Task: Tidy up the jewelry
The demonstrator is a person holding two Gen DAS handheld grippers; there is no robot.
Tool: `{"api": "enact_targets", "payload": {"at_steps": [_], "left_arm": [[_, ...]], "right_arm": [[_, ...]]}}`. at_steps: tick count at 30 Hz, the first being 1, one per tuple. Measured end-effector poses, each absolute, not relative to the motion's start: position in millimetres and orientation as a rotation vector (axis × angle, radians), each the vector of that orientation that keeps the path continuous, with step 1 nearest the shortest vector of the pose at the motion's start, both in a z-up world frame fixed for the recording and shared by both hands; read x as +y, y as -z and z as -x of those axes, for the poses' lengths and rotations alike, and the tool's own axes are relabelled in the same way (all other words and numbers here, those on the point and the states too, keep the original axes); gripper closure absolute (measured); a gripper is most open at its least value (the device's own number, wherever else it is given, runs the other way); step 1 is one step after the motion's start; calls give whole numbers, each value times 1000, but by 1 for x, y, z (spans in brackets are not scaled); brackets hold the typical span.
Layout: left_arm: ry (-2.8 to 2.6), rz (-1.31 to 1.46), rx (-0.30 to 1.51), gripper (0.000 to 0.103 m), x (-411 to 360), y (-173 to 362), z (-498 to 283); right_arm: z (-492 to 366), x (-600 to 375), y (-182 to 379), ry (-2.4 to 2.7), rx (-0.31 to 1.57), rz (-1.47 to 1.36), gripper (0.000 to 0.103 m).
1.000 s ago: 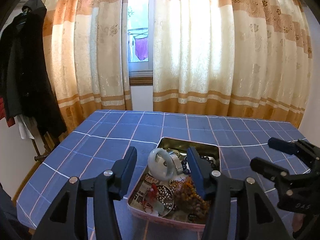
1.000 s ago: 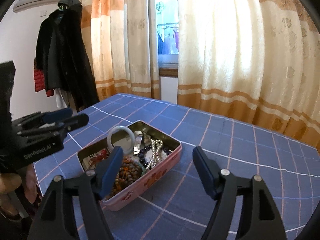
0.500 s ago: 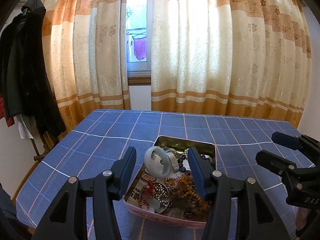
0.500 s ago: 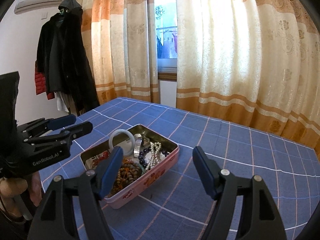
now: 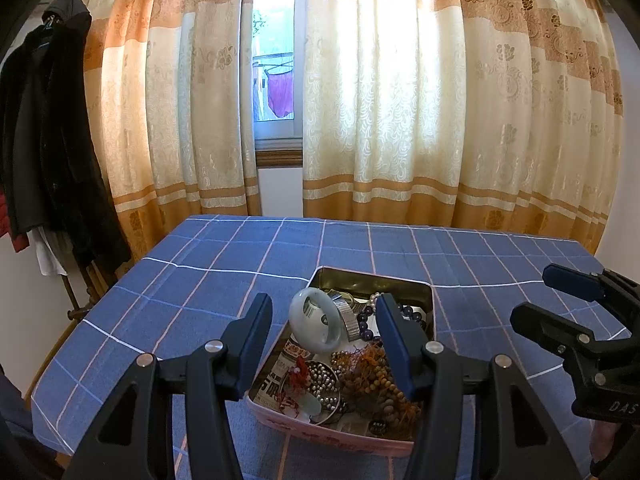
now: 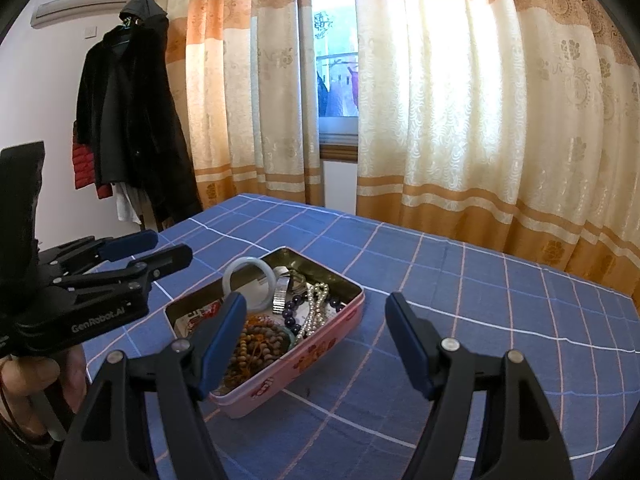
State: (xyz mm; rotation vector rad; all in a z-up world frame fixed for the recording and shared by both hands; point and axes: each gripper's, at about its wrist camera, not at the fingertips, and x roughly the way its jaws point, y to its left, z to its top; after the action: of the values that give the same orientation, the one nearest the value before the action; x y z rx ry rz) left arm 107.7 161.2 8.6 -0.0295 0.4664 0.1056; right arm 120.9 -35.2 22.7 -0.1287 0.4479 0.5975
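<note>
Pink tin near table front edge; left claw, right claw both spread wide, empty; curtains behind.

Tin crowded; blue tablecloth right of it bare.

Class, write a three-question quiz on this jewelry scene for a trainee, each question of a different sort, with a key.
1. True or false: the left gripper is shut on the pale jade bangle.
2. Multiple choice: the white pearl necklace lies A) on the blue checked tablecloth, B) inside the pink rectangular tin, C) between the right gripper fingers.
3. Fill in: the brown wooden bead strand lies at the tin's ____ end, as the right wrist view shows it.

Key: 1 false, both grippers are open and empty; 2 B; 3 near.
</note>
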Motion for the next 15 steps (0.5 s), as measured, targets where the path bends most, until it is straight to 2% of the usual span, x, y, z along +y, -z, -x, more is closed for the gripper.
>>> {"api": "enact_targets", "payload": {"at_steps": [15], "left_arm": [[-155,21,490,48,165,-1,-111]], "right_arm": [[-115,-32,-25,-603,424,121,28]]}}
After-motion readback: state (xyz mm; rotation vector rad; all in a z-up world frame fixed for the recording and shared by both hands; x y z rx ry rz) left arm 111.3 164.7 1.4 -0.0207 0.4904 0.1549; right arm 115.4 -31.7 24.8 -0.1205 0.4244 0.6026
